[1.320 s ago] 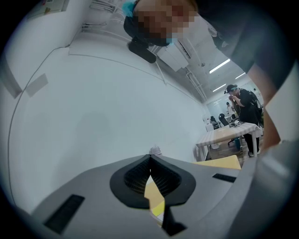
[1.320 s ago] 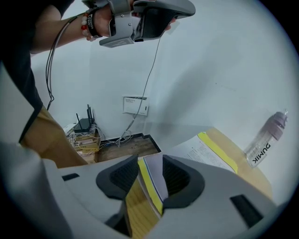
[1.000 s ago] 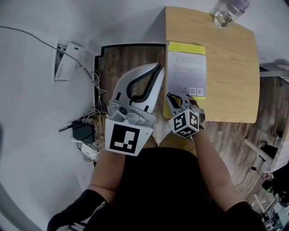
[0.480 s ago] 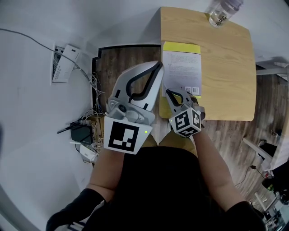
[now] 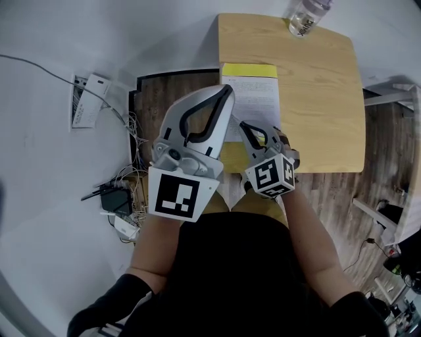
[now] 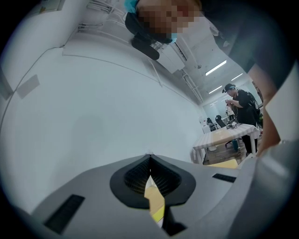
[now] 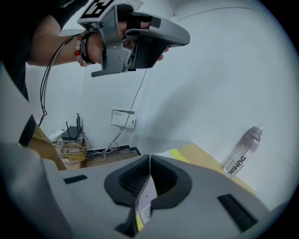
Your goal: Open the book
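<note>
A thin book with a white printed cover and a yellow band lies at the left edge of the wooden table. My right gripper is shut on the cover's near edge and holds it raised off the table, so yellow shows beneath it. My left gripper hovers level above the book's left side, shut, with nothing held. It appears high in the right gripper view as the left gripper. In the left gripper view only a wall lies beyond the shut left gripper.
A clear water bottle stands at the table's far edge, seen too as the bottle. Left of the table, the wooden floor holds a router and tangled cables. A white wall box sits further left. A person stands at distant tables.
My right gripper has risen with the cover's near edge pinched in it, lifting that edge off the table. The left gripper has shifted slightly toward the book.
</note>
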The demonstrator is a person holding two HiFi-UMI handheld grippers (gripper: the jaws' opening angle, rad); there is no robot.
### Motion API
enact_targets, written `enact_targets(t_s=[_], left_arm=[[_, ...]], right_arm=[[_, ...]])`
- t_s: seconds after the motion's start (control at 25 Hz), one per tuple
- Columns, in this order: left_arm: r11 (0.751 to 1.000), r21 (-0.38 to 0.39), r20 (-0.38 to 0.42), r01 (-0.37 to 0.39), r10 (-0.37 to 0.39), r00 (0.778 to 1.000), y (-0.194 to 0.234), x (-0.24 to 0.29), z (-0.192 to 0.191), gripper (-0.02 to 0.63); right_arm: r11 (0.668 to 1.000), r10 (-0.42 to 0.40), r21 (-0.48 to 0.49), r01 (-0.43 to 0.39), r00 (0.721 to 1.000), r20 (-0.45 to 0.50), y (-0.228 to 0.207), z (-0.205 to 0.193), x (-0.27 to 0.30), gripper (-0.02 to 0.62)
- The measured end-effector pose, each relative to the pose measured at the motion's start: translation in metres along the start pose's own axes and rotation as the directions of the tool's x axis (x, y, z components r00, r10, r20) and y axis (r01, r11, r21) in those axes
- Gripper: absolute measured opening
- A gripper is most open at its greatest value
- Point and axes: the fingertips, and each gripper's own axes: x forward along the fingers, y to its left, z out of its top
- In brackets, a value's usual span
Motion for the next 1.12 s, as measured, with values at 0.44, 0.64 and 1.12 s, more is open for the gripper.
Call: enact_targets(t_s=[0.44,0.64,1.12], left_arm=[[0.999,0.025,-0.010,-0.026,0.026,1.000,-0.017,0.018,0.006,0.008],[0.998,0.014,-0.013,-0.062,0.062,0.998,-0.023,0.025,0.011,0.008],[0.998,0.035,-0.039,-0.057,0.058,0.998,-0.051,0.041,0.017,0.008]], right_arm=[[0.994,-0.109,0.011,0.109,0.993,0.051,-0.056,-0.004,-0.034,0.035],[0.990,-0.142,0.027,0.140,0.988,0.057,-0.076,-0.011,-0.050,0.035],[0.974,-0.214,0.091,0.208,0.975,0.056,-0.115,-0.037,-0.087,0.035]])
